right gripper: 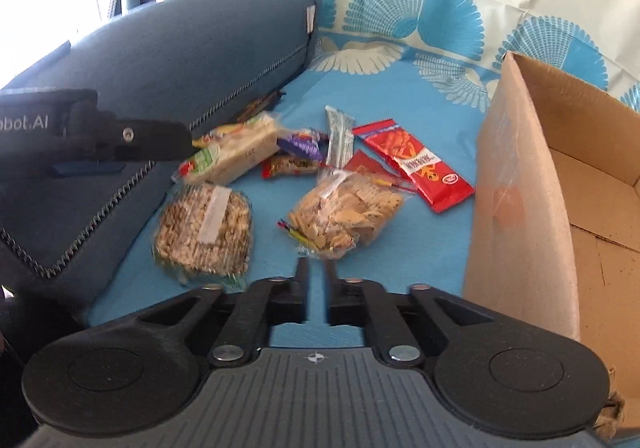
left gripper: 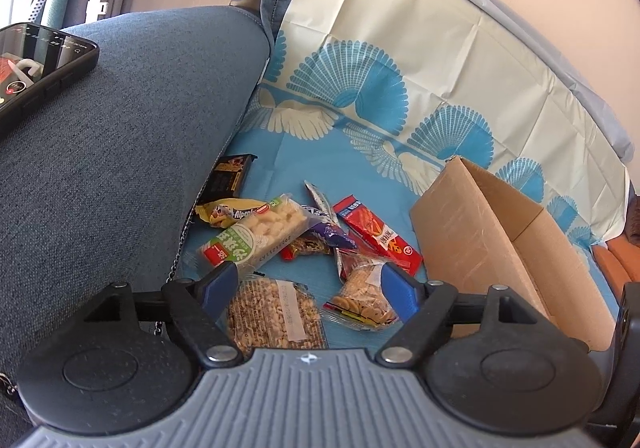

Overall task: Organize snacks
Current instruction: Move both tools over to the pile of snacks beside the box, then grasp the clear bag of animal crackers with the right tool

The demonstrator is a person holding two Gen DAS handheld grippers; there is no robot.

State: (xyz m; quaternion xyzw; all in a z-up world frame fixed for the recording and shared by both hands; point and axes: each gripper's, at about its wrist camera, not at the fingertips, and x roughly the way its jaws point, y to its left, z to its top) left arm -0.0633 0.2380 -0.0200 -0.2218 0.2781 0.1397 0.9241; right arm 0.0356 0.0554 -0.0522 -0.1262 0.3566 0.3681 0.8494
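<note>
Loose snack packets beside an open cardboard box (right gripper: 520,183), on blue cloth (right gripper: 400,95).
Nearest: clear cracker bag (right gripper: 344,207), light, crinkly, slippery, contents brittle; best pinched at the sealed near edge. Right gripper (right gripper: 318,268) nearly closed, empty, just short of that edge. Left gripper (left gripper: 308,288) wide, empty, above the packets.

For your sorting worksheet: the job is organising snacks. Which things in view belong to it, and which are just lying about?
Job:
red flat snack packet
clear bag of crackers
clear bag of nuts
brown cardboard box

Lying about:
black phone
blue fabric cushion
</note>
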